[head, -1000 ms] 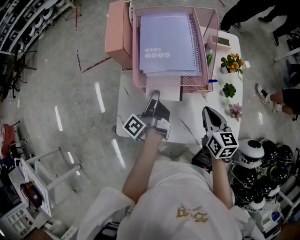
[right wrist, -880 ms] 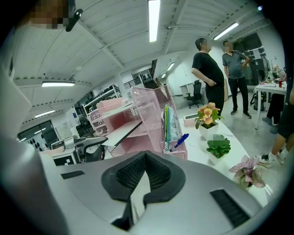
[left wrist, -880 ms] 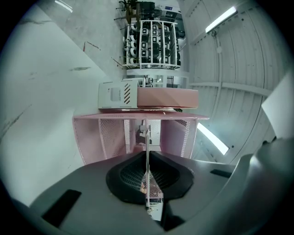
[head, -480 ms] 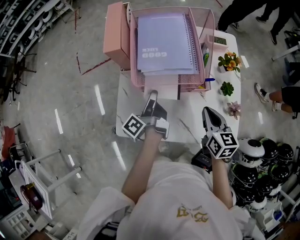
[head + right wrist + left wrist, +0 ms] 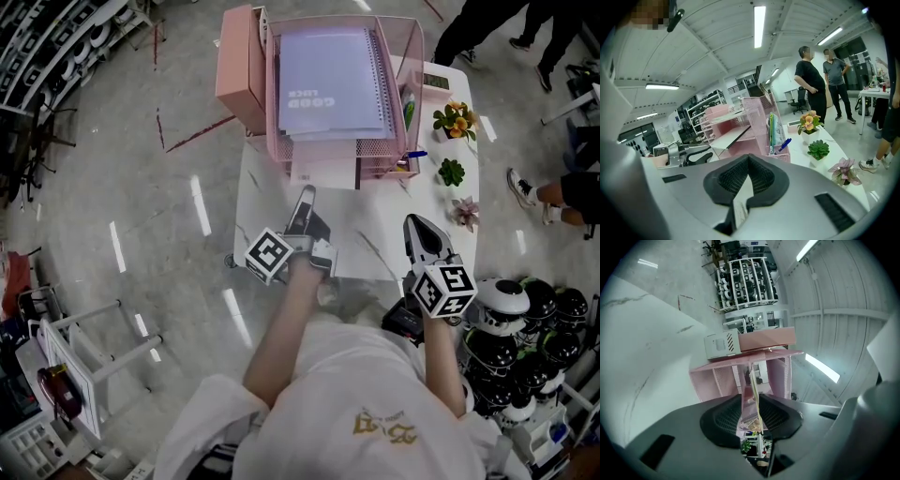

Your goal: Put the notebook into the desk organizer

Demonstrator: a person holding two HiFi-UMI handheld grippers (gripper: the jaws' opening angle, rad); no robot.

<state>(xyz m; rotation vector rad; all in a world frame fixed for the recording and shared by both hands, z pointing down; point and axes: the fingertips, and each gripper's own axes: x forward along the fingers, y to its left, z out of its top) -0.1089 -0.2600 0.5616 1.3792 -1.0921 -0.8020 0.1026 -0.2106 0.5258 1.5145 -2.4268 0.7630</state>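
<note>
The lavender spiral notebook lies flat in the top tray of the pink mesh desk organizer at the table's far end. My left gripper sits just in front of the organizer's lower trays and points at them. Its jaws are opening and hold nothing. In the left gripper view the organizer shows through the gap between the pads. My right gripper hovers over the near right of the table, tips together and empty. The right gripper view shows the organizer from the side.
A pink box stands against the organizer's left side. Pens and three small potted plants line the white marble table on the right. Helmets are stacked at the right. Two people stand beyond the table.
The left gripper's tip has come slightly away from the organizer's front edge. The notebook stays in the top tray. The right gripper has not moved.
</note>
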